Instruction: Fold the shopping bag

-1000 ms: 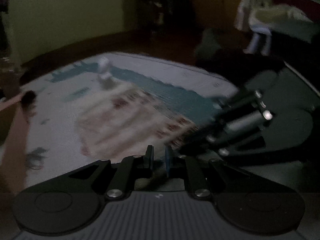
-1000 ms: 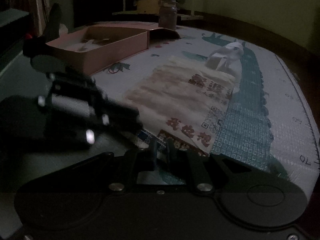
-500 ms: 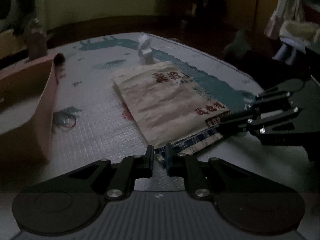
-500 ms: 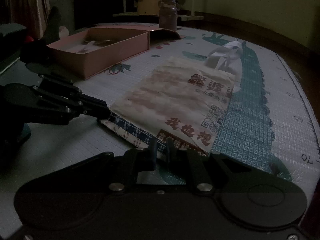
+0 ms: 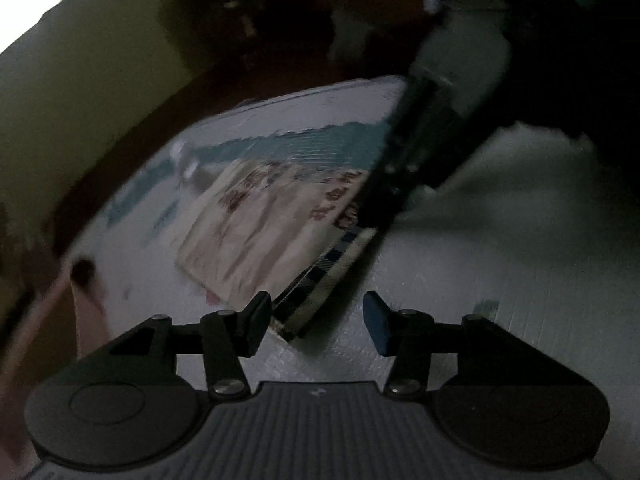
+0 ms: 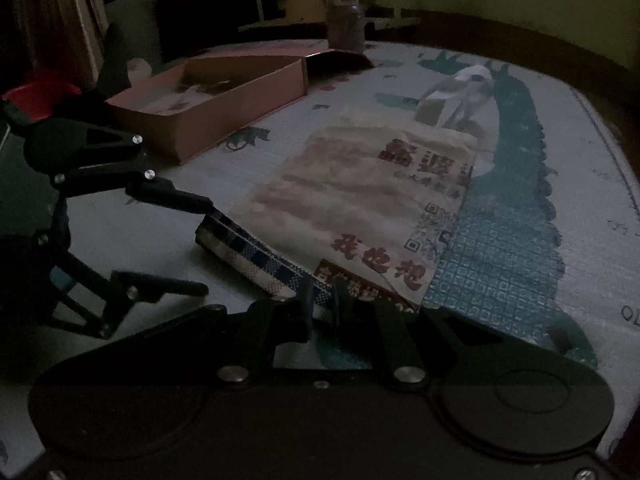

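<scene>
My left tool (image 5: 316, 320) has just been opening; its jaws now stand apart, pressing on nothing, and it points downward, rolled to one side. My right tool (image 6: 320, 300) points downward too, its jaws nearly closed, pinching the shopping bag's (image 6: 360, 200) near edge.

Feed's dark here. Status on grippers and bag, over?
Left gripper just opened, off the bag. Right gripper shut on shopping bag near edge. Bag flat on mat. Pink box clear.

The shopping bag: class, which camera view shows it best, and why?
The right wrist view: the shopping bag lies sharp and whole on the mat, printing legible. The left wrist view shows it blurred, its right edge hidden by the right gripper.
</scene>
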The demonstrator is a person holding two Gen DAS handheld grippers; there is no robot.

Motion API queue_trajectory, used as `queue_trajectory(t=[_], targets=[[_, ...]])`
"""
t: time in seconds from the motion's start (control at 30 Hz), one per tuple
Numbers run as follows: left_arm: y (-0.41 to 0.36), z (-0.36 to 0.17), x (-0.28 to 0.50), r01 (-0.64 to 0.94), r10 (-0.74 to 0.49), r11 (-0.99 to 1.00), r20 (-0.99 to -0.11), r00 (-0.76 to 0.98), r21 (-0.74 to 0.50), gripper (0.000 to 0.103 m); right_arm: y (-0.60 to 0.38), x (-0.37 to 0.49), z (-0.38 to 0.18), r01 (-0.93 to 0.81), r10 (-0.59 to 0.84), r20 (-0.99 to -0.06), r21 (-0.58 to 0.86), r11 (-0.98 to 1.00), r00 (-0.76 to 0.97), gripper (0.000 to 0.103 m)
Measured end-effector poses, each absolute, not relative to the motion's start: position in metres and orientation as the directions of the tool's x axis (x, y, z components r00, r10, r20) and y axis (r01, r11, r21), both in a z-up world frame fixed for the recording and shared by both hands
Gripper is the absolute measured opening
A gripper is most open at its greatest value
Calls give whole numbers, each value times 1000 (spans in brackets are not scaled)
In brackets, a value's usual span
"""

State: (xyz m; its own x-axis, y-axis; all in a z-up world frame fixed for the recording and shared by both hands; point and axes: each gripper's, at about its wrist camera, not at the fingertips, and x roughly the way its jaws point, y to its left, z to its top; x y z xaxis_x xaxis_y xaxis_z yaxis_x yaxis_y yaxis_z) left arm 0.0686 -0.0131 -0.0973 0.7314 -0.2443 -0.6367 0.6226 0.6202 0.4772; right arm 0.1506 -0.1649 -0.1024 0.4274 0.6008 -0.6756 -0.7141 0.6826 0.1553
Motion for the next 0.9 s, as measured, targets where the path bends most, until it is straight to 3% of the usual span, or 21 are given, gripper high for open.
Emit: queue_trajectory(t=[0.03,0.17,0.5,0.6,0.67,0.77,0.83,0.9], targets=[[-17,-99,68,623,-216,569,-633,744,537,49,-165,152,-102,-719,605,-678,160,676,418,8],[-24,-107,69,621,-151,443,-629,762,646,29,-166,163,-101,-762,624,-696,173,625,354,8],[-33,-133,64,589,-197,65,-568,799,806,27,-169,189,-104,-784,675,-701,277,555,231,8],[-35,-141,60,576,-202,9,-562,802,818,16,-168,187,-103,-793,676,-700,266,548,232,8],[-34,-140,62,600,-205,33,-582,787,799,3,-167,181,-102,-806,671,-696,230,546,256,9],[-33,-135,68,633,-216,80,-606,765,770,3,-166,165,-91,-837,651,-691,122,533,314,21],[-31,-131,72,652,-225,111,-620,751,750,3,-165,152,-82,-870,651,-675,26,492,348,42],[-31,-128,75,665,-233,117,-631,740,737,3,-157,130,-78,-908,654,-651,-138,396,385,45]])
